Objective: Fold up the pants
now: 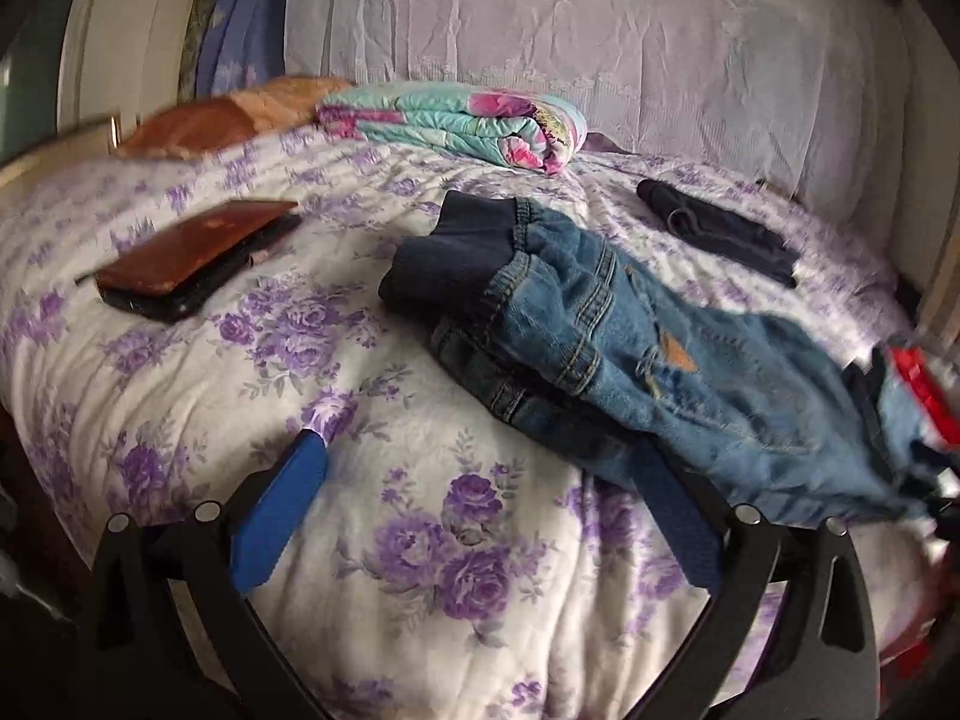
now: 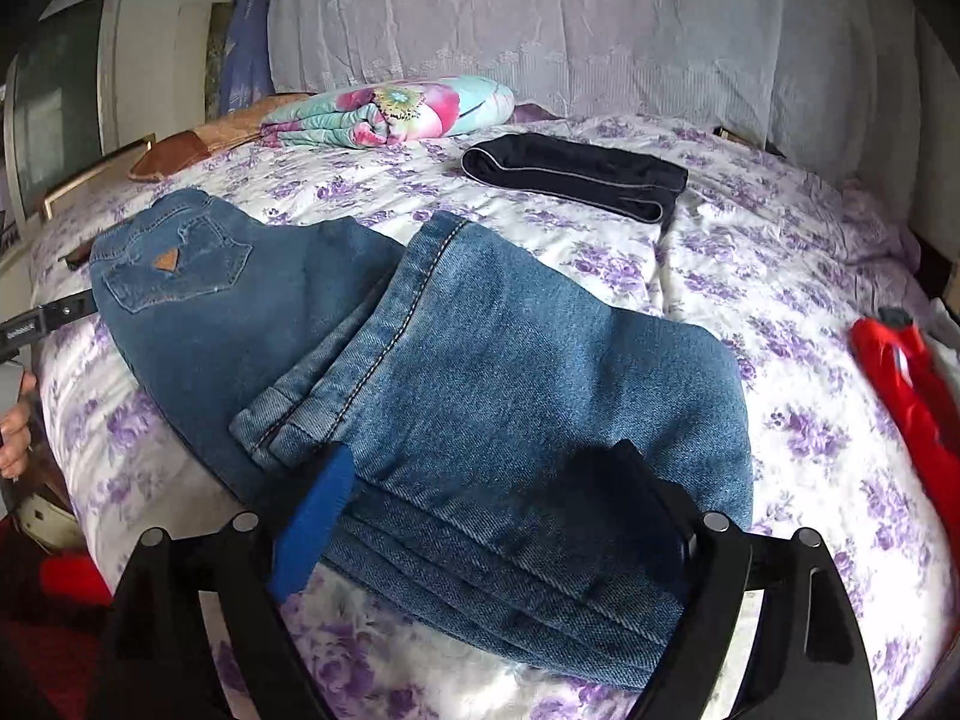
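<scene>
Blue jeans (image 1: 630, 330) lie on a bed with a purple-flowered quilt (image 1: 420, 540). In the left wrist view their dark waistband end points to the far left and the legs run right. My left gripper (image 1: 480, 468) is open and empty, its right finger just under the jeans' near edge. In the right wrist view the jeans (image 2: 480, 360) lie folded, the leg hems doubled back over the seat with the back pocket at the left. My right gripper (image 2: 498, 468) is open, with the folded edge of the legs lying between its blue fingers (image 2: 312, 516).
A folded dark garment (image 2: 576, 174) lies behind the jeans. A rolled floral blanket (image 2: 390, 108) and a pale pillow (image 2: 540, 18) are at the head of the bed. A brown wallet on a phone (image 1: 192, 264) lies left. A red object (image 2: 900, 384) is at the right edge.
</scene>
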